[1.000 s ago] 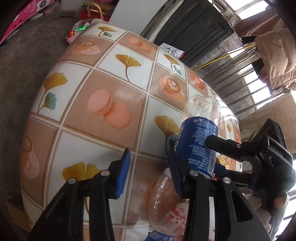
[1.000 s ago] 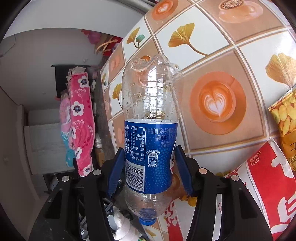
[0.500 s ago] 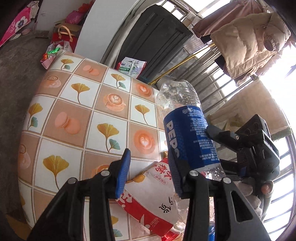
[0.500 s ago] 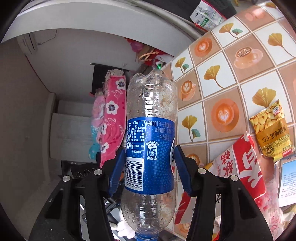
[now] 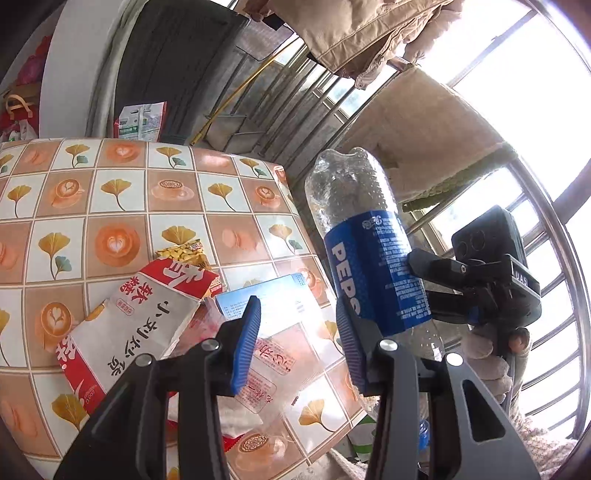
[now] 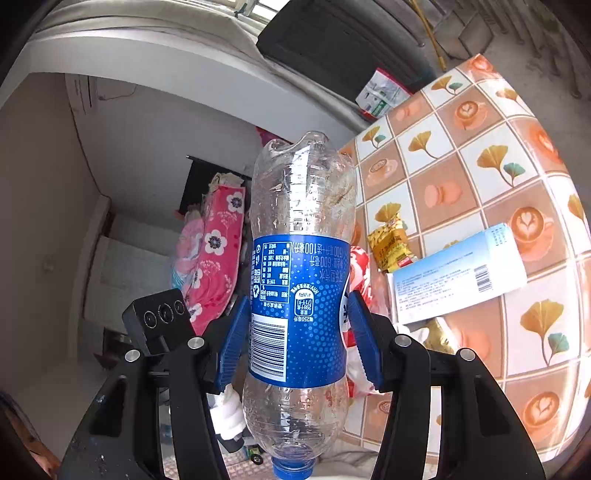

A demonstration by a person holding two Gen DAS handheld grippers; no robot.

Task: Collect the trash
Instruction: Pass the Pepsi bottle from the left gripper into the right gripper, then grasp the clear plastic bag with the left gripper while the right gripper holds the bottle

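My right tongs point(image 6: 295, 339) clamped on an upside-down Pepsi bottle point(image 6: 299, 280) held off the table's edge, my left tongs point(image 5: 299, 339) gaping and empty, snack wrappers point(image 5: 147, 317) and a pale blue packet point(image 6: 458, 277) heaped near the patterned table's point(image 5: 110, 206) near edge, laundry point(image 5: 369, 33) by the barred window.

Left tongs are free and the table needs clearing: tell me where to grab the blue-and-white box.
Take the box across its short width, near the barcode end, coming from above. It lies flat and long atop other wrappers, so its long edges are exposed; its length probably outspans the left tongs.
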